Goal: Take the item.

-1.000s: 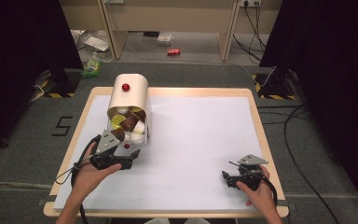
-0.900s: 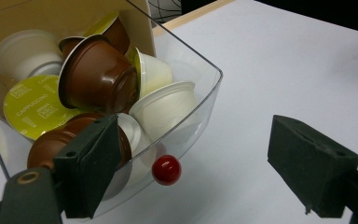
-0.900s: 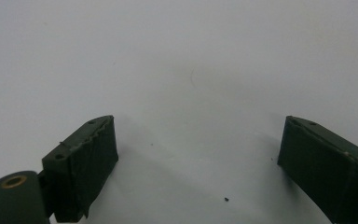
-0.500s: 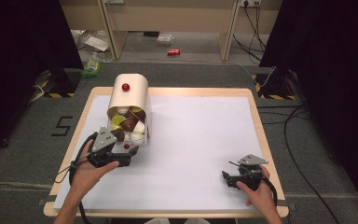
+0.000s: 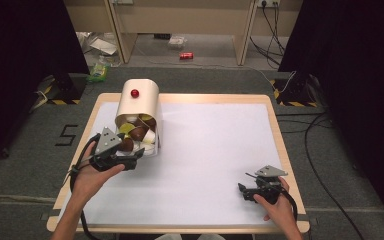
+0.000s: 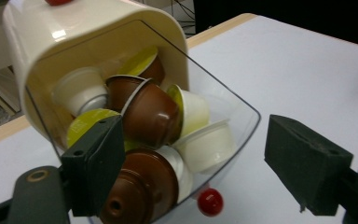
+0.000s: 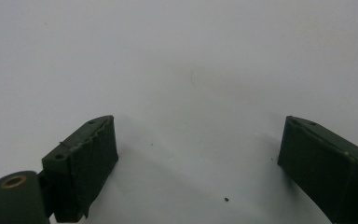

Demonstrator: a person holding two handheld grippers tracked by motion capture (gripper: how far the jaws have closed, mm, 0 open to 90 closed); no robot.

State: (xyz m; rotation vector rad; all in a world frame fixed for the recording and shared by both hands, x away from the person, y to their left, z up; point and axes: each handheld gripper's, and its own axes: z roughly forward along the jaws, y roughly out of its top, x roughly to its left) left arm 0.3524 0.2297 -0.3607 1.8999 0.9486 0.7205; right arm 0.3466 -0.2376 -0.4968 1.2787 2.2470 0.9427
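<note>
The left gripper (image 6: 193,163), jaws spread, nears the capsule dispenser's (image 5: 139,102) clear drawer (image 6: 223,116); a careless nudge could spill coffee capsules (image 6: 151,114) onto the bench (image 5: 220,145). The right gripper (image 7: 196,163) rests spread.

Overhead table (image 5: 220,150) view, two close tool-mounted

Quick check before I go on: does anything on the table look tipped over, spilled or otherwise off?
Yes. The cream container lies on its side, open end toward the left gripper, with coffee capsules heaped against its clear flap. None has spilled onto the table. The right gripper rests open, away from it.
</note>
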